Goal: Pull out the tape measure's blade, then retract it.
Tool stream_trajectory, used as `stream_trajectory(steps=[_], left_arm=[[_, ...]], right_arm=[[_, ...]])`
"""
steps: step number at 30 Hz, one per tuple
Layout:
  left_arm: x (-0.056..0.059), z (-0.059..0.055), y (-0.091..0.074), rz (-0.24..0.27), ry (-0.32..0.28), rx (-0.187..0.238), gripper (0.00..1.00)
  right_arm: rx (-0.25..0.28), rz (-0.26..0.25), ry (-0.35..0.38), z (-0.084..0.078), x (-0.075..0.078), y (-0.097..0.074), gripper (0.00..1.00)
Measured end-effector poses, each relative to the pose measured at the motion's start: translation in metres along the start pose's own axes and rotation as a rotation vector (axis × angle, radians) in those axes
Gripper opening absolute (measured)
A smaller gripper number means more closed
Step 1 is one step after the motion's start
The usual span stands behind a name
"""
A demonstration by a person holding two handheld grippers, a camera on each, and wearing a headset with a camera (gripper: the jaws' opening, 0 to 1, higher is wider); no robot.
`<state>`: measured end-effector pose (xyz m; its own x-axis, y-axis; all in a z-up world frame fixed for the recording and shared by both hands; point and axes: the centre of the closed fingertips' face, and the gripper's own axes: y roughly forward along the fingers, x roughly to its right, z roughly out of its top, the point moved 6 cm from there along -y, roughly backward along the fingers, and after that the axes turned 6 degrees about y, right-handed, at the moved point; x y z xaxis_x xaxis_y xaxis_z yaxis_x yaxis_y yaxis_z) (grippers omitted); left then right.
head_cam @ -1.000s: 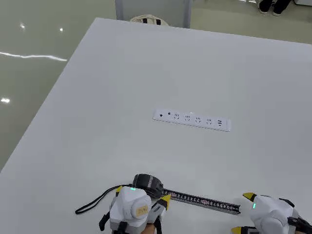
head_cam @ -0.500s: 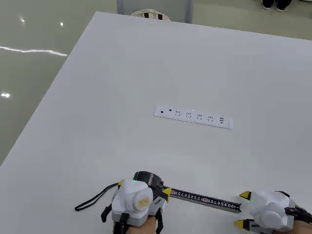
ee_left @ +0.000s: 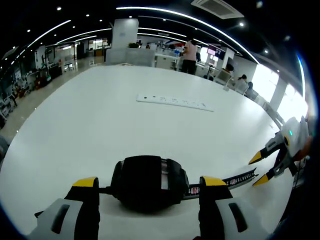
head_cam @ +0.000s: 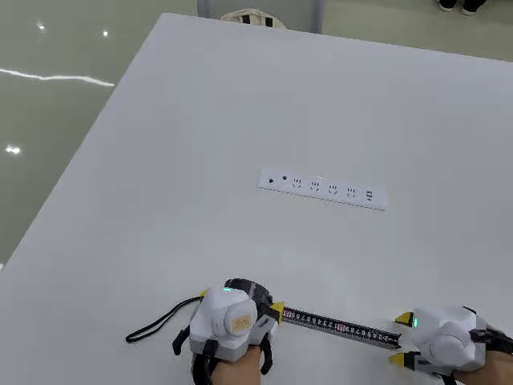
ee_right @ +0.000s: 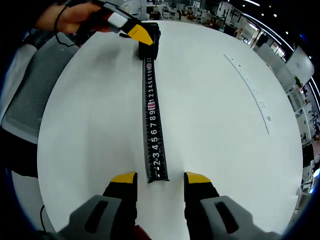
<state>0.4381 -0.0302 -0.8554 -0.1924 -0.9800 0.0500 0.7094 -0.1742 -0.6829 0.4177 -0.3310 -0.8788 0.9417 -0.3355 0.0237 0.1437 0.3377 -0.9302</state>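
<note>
We are holding the left gripper [ee_left: 149, 182] at the bottom of its own view with the jaws released. The tape measure's black case [ee_left: 147, 172] is sitting between them with a gap on each side. The blade [ee_right: 151, 110] is lying extended on the white table [head_cam: 240, 112], running up the middle of the right gripper view. The right gripper [ee_right: 161, 178] is spread too, its tips flanking the blade's end without touching it.

Rounded white housing on the left gripper [ee_left: 149, 182], small green light and round pale-yellow label on top, black fittings beneath, right gripper [ee_right: 161, 178] likewise white with a green light, each with 2 grey jaws tipped in yellow
</note>
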Motion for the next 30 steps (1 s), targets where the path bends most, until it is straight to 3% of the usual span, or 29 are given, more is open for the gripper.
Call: stream_trajectory(steps=[30], left_arm=[[-0.003,-0.005,0.011,-0.013,-0.009,-0.012,0.71]], right_arm=[[-0.014,0.068,-0.006,0.002,0.001,0.003,0.2]])
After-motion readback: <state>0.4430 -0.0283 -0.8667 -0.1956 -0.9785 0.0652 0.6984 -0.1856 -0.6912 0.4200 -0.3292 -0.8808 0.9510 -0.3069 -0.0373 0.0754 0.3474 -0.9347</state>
